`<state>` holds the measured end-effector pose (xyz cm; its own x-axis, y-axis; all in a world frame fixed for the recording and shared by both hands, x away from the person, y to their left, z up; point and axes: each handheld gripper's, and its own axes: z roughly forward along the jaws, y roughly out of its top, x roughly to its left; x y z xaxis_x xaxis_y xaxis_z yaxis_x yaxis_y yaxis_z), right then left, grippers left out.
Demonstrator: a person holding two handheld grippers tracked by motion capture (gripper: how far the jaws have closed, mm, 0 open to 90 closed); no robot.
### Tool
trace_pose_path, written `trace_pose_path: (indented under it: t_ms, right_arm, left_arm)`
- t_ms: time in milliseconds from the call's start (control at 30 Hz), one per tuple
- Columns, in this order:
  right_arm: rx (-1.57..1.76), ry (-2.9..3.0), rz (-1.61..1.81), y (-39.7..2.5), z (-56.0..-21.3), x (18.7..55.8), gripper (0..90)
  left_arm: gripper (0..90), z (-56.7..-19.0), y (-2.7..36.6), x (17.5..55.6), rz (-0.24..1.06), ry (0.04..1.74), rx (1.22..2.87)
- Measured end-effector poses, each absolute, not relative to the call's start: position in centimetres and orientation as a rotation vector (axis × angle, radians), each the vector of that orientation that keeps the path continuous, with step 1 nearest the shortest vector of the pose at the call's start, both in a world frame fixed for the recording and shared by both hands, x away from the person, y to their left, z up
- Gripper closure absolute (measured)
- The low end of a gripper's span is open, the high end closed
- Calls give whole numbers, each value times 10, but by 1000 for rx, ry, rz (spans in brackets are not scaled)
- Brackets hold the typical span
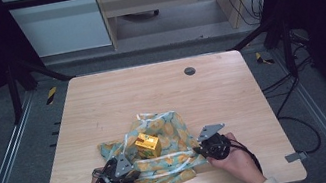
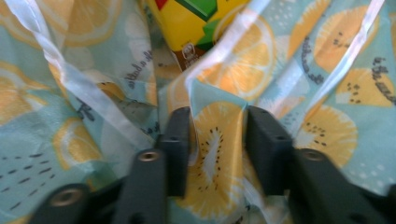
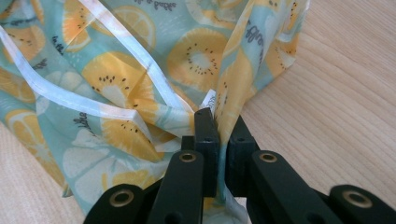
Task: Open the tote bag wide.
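A drawstring fabric bag [image 1: 170, 127] with a citrus-slice print lies crumpled on the near middle of the wooden table [image 1: 150, 88]. A yellow carton [image 1: 147, 145] stands amid its folds, and its lower corner [image 2: 196, 23] appears in the left gripper view. My left gripper [image 1: 135, 171] is at the bag's near-left edge. In its own view the left gripper [image 2: 217, 116] is open, jaws apart over a fold of the fabric [image 2: 327, 130]. My right gripper [image 1: 196, 151] is at the near-right edge; the right gripper [image 3: 223, 122] is shut on a pinched fold of the bag [image 3: 116, 70].
White ribbon drawstrings [image 2: 84, 88] [image 3: 56, 93] run across the fabric. A round grey cable port [image 1: 190, 71] sits at the table's far side. Bare wood [image 3: 336, 93] lies to the right of the bag. Black frame posts stand around the table.
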<state>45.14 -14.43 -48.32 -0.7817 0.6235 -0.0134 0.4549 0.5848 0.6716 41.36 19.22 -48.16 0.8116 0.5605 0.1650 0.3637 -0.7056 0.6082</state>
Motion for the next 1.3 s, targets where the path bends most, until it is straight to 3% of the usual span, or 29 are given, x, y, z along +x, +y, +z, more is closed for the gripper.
trace_pose_path:
  t_ms: [167,467,700,800,900,1200,1300]
  right_arm:
    - [901,2570,998,-148,-481,449,892]
    - [947,2600,977,-155,-482,449,892]
    - [923,2532,1048,-157,-470,453,543]
    - [905,2503,1075,-156,-460,458,433]
    - [904,2479,1096,-153,-447,466,379]
    - [910,2454,1096,-124,-425,517,377]
    - [918,2467,1095,-111,-427,534,517]
  left_arm:
    - [891,-476,195,413,473,676,2432]
    - [900,-472,198,407,480,625,2461]
    - [596,-461,201,400,564,630,2310]
    - [507,-457,199,398,554,632,2265]
    - [501,-455,194,395,536,612,2240]
    - [722,-465,185,398,470,584,2319]
    - [816,-469,183,398,449,559,2368]
